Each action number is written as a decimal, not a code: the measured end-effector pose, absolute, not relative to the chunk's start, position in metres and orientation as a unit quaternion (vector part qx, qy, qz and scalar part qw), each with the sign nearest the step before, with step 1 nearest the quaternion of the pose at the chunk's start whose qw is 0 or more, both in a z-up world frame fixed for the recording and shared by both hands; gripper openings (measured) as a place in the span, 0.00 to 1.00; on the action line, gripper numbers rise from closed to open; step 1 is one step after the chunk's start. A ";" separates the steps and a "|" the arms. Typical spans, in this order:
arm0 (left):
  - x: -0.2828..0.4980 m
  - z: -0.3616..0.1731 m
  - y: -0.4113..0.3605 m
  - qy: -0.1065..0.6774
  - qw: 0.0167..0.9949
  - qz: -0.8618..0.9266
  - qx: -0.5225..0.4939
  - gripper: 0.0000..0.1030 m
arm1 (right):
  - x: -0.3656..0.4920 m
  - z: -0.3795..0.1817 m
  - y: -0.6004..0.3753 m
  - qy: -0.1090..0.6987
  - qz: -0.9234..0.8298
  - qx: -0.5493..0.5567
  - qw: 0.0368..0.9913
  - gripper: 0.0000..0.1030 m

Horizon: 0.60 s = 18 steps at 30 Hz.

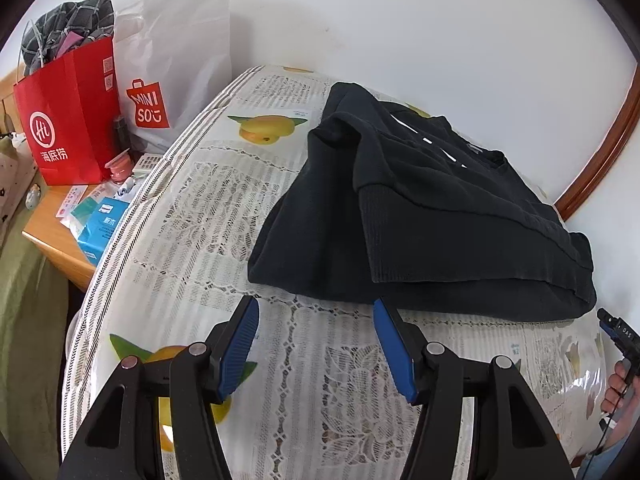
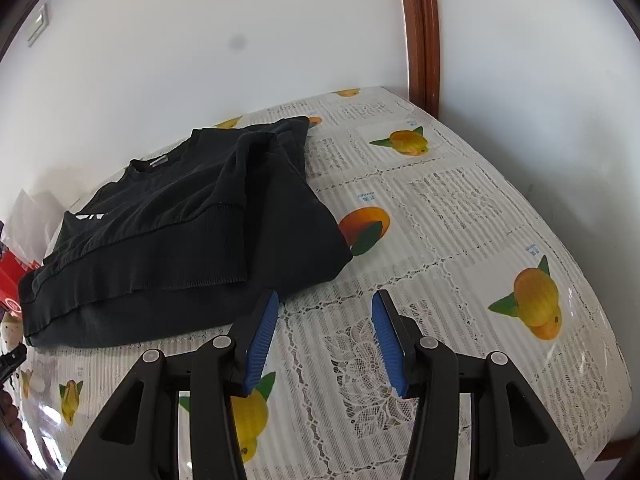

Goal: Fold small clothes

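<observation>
A black sweatshirt (image 1: pixel 420 208) lies partly folded on the table (image 1: pixel 208 216), a sleeve with a ribbed cuff laid across its body. My left gripper (image 1: pixel 315 304) hovers open just in front of its near hem. Nothing sits between the blue pads, and the right fingertip (image 1: pixel 380 308) is at the hem's edge. In the right wrist view the sweatshirt (image 2: pixel 180 240) fills the left half. My right gripper (image 2: pixel 326 296) is open beside its near right corner, with only tablecloth between the pads. A person's hand (image 1: pixel 618 388) shows at the right edge of the left wrist view.
The tablecloth (image 2: pixel 460 208) is a lace and fruit print under clear plastic. A red paper bag (image 1: pixel 68 120) stuffed with clothes and a white shopping bag (image 1: pixel 172 60) stand on a wooden side table (image 1: pixel 60 240) to the left, among small items. A wall and a wooden door frame (image 2: pixel 420 32) are behind.
</observation>
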<state>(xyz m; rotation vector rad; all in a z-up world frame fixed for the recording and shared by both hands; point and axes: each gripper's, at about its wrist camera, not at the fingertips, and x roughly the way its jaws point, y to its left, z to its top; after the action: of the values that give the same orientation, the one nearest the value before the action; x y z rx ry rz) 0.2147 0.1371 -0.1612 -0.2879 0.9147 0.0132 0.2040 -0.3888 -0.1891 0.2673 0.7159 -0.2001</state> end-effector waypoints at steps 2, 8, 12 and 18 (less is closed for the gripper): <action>0.220 -0.165 0.139 0.443 0.886 0.007 -0.138 0.54 | 0.211 -0.191 -0.391 0.350 -0.097 0.136 0.922 0.47; 0.234 -0.171 0.140 0.445 0.885 0.010 -0.140 0.54 | 0.230 -0.195 -0.395 0.348 -0.100 0.142 0.921 0.47; 0.239 -0.172 0.138 0.445 0.884 0.011 -0.140 0.52 | 0.240 -0.197 -0.399 0.341 -0.089 0.160 0.922 0.47; 0.242 -0.173 0.130 0.453 0.884 0.038 -0.106 0.30 | 0.261 -0.210 -0.398 0.355 -0.081 0.171 0.915 0.40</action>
<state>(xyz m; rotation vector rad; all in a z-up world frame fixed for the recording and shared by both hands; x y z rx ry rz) 0.2418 0.1305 -0.1726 -0.2212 0.9433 0.0794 0.2609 -0.3984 -0.2098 0.3513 0.7317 -0.1668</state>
